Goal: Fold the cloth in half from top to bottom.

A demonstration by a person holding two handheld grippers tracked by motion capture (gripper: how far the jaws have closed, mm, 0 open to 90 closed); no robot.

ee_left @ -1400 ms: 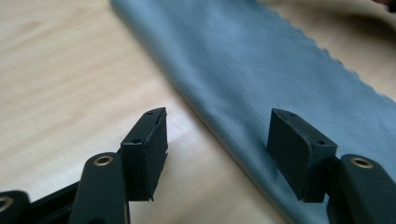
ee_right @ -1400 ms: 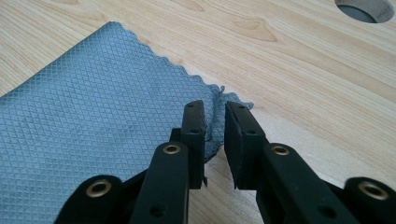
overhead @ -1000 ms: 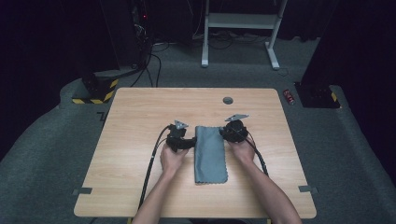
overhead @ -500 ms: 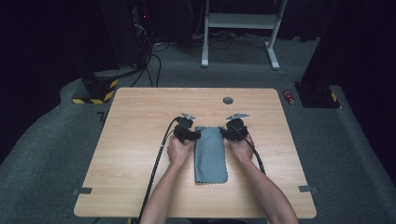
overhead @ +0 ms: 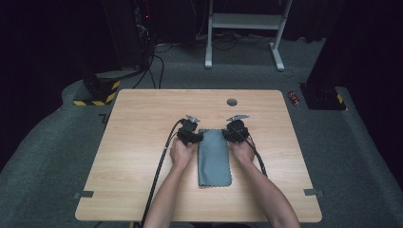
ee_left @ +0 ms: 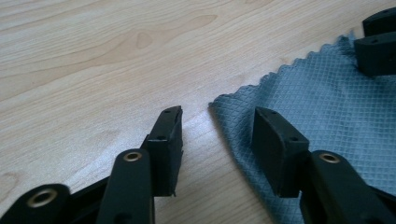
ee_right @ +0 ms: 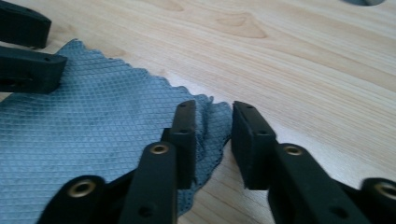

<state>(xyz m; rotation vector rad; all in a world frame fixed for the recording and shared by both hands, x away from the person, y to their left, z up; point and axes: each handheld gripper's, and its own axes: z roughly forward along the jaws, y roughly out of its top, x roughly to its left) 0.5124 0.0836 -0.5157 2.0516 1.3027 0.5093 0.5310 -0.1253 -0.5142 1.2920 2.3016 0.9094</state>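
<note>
Grey-blue cloth (overhead: 215, 158) is lying flat on the table (overhead: 142, 118). You're straddling its far corners: left gripper (ee_left: 217, 126) jaws apart, right gripper (ee_right: 214, 122) jaws apart too.

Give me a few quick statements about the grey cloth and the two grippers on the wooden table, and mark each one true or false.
1. The grey-blue diamond-textured cloth lies on the light wooden table between the two hands. True.
2. The left gripper has its jaws shut tight on a cloth corner. False: the jaws stand apart, straddling the corner.
3. The cloth's far edge is zigzag cut. True.
4. The right gripper sits at the cloth's near end, by the person. False: it is at a far corner, where the cloth edge bunches between its open jaws.
5. A red mug stands on the table. False: a small round grey disc sits there.
</note>
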